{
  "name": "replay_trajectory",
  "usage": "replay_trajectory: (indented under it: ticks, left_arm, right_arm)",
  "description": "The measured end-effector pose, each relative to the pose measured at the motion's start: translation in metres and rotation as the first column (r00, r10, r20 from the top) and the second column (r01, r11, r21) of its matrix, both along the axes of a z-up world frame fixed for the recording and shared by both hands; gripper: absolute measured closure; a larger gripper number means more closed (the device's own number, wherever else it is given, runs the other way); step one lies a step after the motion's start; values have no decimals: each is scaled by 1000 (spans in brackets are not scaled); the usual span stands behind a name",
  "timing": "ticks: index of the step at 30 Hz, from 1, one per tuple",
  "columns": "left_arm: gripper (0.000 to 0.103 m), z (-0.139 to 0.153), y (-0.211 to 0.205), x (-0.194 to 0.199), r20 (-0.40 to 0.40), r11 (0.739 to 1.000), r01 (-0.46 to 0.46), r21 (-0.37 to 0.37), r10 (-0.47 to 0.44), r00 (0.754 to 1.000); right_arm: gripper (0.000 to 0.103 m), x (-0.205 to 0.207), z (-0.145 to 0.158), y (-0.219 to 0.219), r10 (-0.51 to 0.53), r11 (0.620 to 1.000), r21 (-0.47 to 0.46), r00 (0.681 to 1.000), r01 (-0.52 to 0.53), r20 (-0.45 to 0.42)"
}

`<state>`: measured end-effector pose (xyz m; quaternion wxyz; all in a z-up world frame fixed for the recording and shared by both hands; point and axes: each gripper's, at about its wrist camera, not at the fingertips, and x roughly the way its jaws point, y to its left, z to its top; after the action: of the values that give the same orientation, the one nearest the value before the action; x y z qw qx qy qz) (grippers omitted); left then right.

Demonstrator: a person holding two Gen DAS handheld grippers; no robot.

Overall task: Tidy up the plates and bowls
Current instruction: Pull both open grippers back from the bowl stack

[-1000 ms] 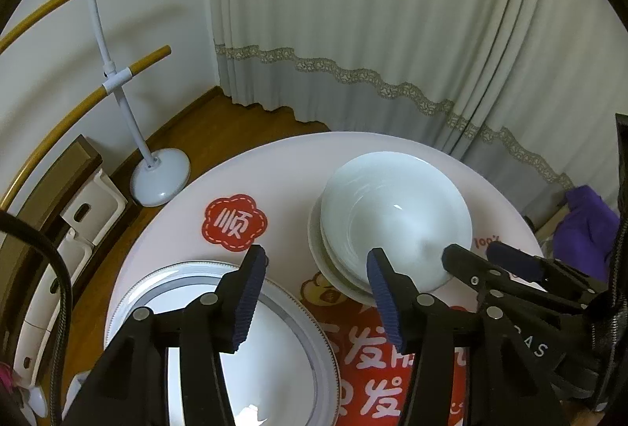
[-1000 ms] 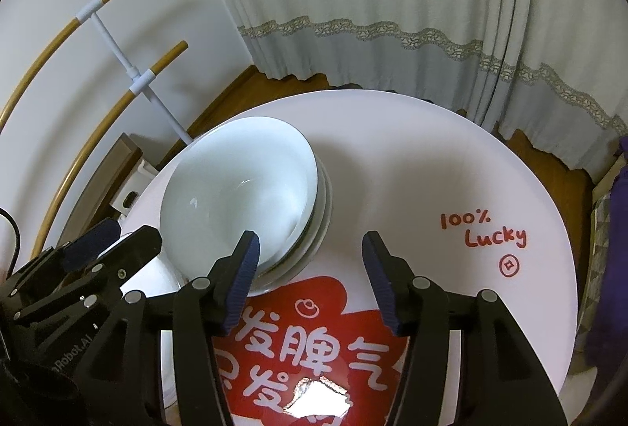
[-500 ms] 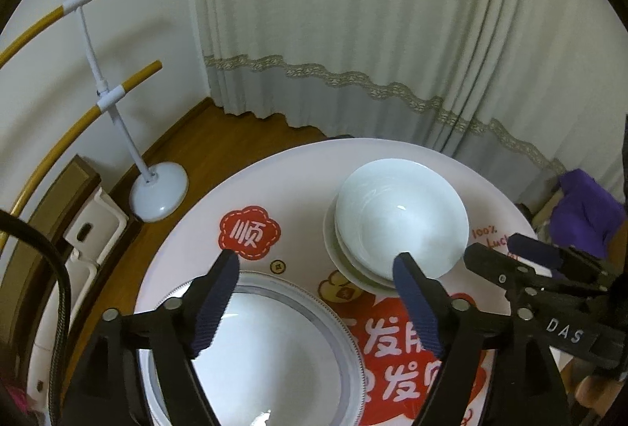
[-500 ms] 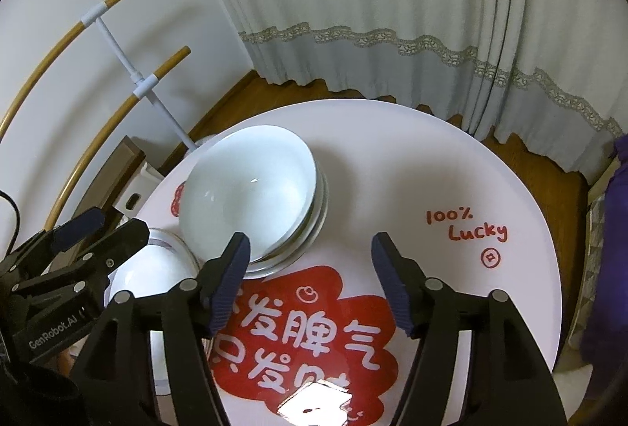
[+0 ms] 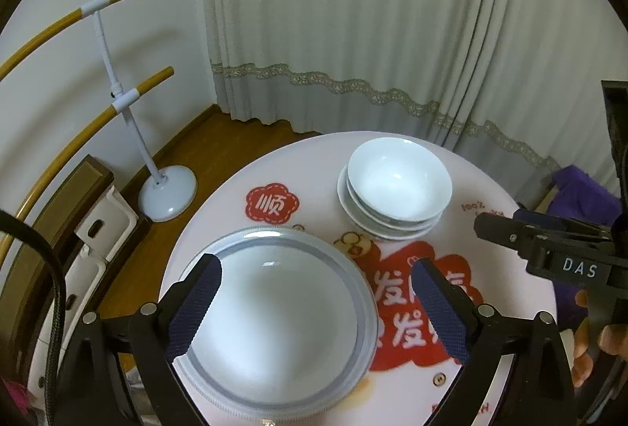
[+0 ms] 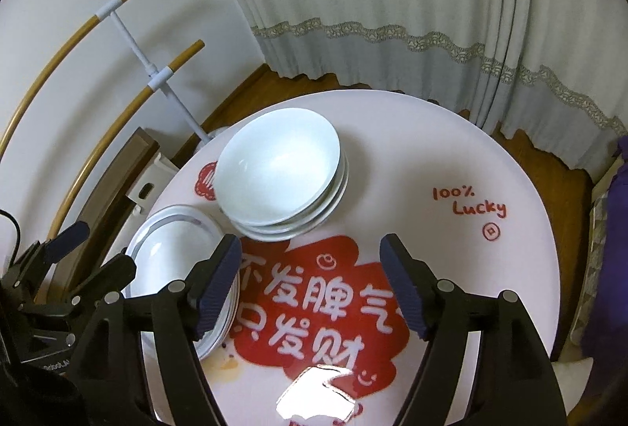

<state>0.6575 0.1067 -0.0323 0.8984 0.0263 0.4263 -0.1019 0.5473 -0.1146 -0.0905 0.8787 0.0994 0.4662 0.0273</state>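
Note:
A stack of white bowls point(image 5: 396, 188) point(image 6: 280, 181) sits on the round table point(image 5: 314, 167) point(image 6: 431, 151), past both grippers. Nearer, a pile of grey-rimmed plates point(image 5: 282, 316) point(image 6: 172, 249) lies at the table's left side. My left gripper point(image 5: 314, 298) hovers above the plates, its jaws still opening and nothing between them. My right gripper point(image 6: 310, 281) hangs over the red print in the middle of the table, jaws opening and empty. The right gripper also shows at the right of the left wrist view point(image 5: 549, 245), with fingers of a hand point(image 5: 588, 343) on it.
A white floor stand point(image 5: 167, 190) with wooden bars is left of the table, beside white plastic crates point(image 5: 102, 230). Curtains point(image 5: 373, 33) hang behind. A purple cloth point(image 5: 585, 194) lies off the right edge. Wooden floor surrounds the table.
Both grippers have drawn back and risen from the bowl stack while their jaws widened. The bowls now look smaller and farther, and the plates have come more fully into view.

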Motion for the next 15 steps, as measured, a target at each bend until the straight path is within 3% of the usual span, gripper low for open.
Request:
replay_trajectory:
  ticks: [5, 15]
  left_arm:
    - [6, 2, 8, -30, 0, 1000, -20, -18, 20, 1000]
    - [6, -5, 13, -107, 43, 986, -148, -77, 151, 988]
  right_arm:
    - [26, -23, 13, 6, 6, 1000, -1, 1000, -6, 21]
    - [25, -60, 24, 13, 26, 1000, -9, 999, -26, 47]
